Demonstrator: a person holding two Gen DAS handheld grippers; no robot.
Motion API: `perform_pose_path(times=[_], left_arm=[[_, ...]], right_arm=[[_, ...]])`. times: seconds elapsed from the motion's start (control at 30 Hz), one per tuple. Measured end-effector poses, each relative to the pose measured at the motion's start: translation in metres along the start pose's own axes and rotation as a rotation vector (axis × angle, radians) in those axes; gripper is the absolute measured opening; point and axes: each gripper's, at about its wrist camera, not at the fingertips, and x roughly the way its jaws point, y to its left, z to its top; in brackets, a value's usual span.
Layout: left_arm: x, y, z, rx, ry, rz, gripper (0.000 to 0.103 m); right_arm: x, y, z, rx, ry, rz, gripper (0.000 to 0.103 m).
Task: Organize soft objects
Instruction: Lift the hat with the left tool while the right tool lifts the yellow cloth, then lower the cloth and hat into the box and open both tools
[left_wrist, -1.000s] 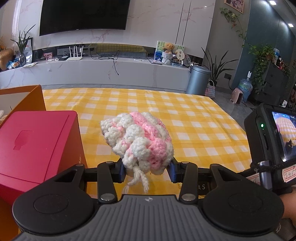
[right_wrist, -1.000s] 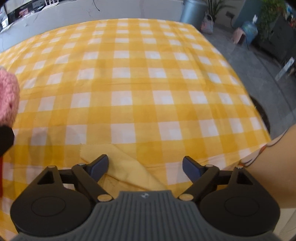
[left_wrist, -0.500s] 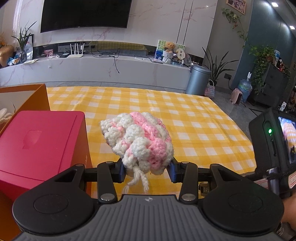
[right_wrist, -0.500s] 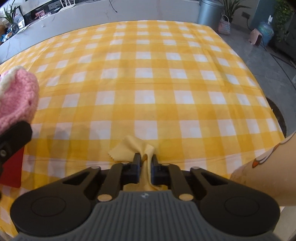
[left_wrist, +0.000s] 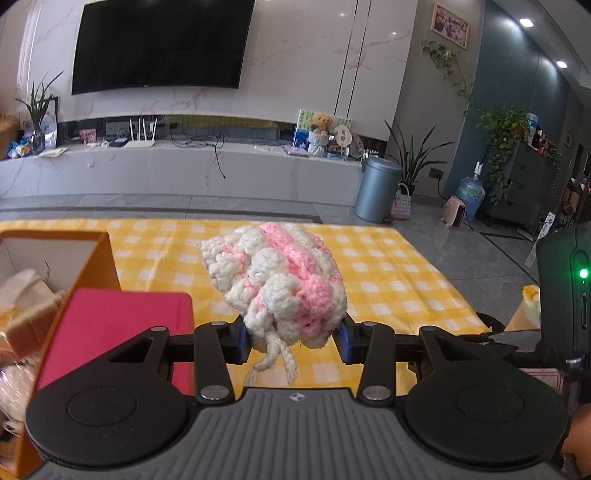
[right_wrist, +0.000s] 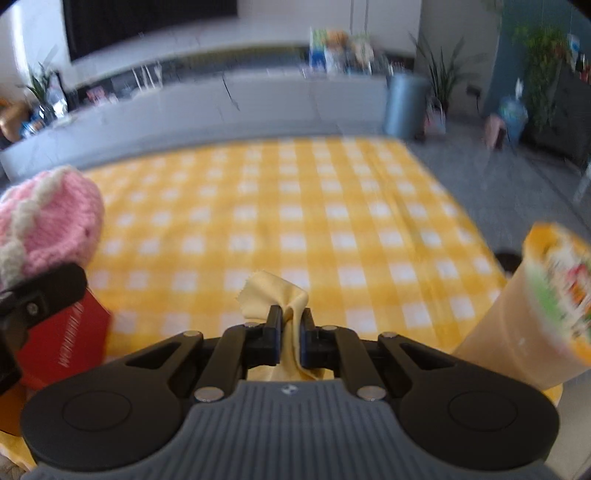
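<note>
Both fingers of the left gripper (left_wrist: 293, 341) pinch the base of a pink-and-white crocheted piece (left_wrist: 275, 286), whose bulk bulges up and away from the jaws while two cream yarn tails (left_wrist: 275, 356) dangle below them. That piece is held in the air above the near part of a table covered by a yellow-and-white checked cloth (left_wrist: 388, 273). To the left and near, a red box (left_wrist: 118, 321) sits against an open orange box (left_wrist: 92, 258); pale soft items (left_wrist: 27, 295) lie inside the orange one, too blurred to name. On the right gripper (right_wrist: 290, 338), the fingers are pressed nearly together on a fold of thin yellow cloth (right_wrist: 273, 290), which sticks up beyond the pads and hangs down behind them, lifted off the checked surface (right_wrist: 332, 206). The right wrist view is motion-blurred. In it the crocheted piece (right_wrist: 48, 218) shows at the far left edge, with the red box (right_wrist: 62, 349) below it. A bare forearm with a patterned orange sleeve cuff (right_wrist: 554, 295) fills the right edge of that view. Beyond the table stand a white media counter (left_wrist: 184, 166), a dark wall television (left_wrist: 162, 40) and a grey bin (left_wrist: 376, 188) on the right.
</note>
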Motion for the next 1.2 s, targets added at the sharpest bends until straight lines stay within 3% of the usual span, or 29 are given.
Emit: perform_pose_path(times=[0.27, 0.43, 0.57, 0.73, 0.9, 1.0, 1.13, 1.2], left_arm=[[-0.058, 0.051, 0.032, -0.003, -0.083, 0.081, 0.049], [-0.092, 0.101, 0.041, -0.01, -0.116, 0.179, 0.049], [-0.112, 0.141, 0.043, -0.081, -0.13, 0.228, 0.049], [-0.117, 0.194, 0.039, -0.226, -0.12, 0.209, 0.049], [-0.101, 0.247, 0.027, -0.298, -0.04, 0.214, 0.049], [-0.09, 0.272, 0.02, -0.344, -0.003, 0.196, 0.049], [-0.089, 0.301, 0.0, -0.39, 0.055, 0.088, 0.049], [-0.087, 0.304, -0.006, -0.377, 0.075, 0.094, 0.049]], right_arm=[[-0.05, 0.059, 0.016, -0.081, -0.155, 0.129, 0.007], [-0.081, 0.115, 0.024, -0.133, -0.237, 0.25, 0.007], [-0.099, 0.16, 0.02, -0.225, -0.274, 0.289, 0.007], [-0.107, 0.206, 0.01, -0.328, -0.255, 0.305, 0.007], [-0.105, 0.229, 0.016, -0.293, -0.25, 0.318, 0.008], [-0.087, 0.255, 0.028, -0.284, -0.216, 0.317, 0.008], [-0.041, 0.3, 0.048, -0.306, -0.116, 0.304, 0.009], [-0.018, 0.32, 0.056, -0.31, -0.073, 0.285, 0.009]])
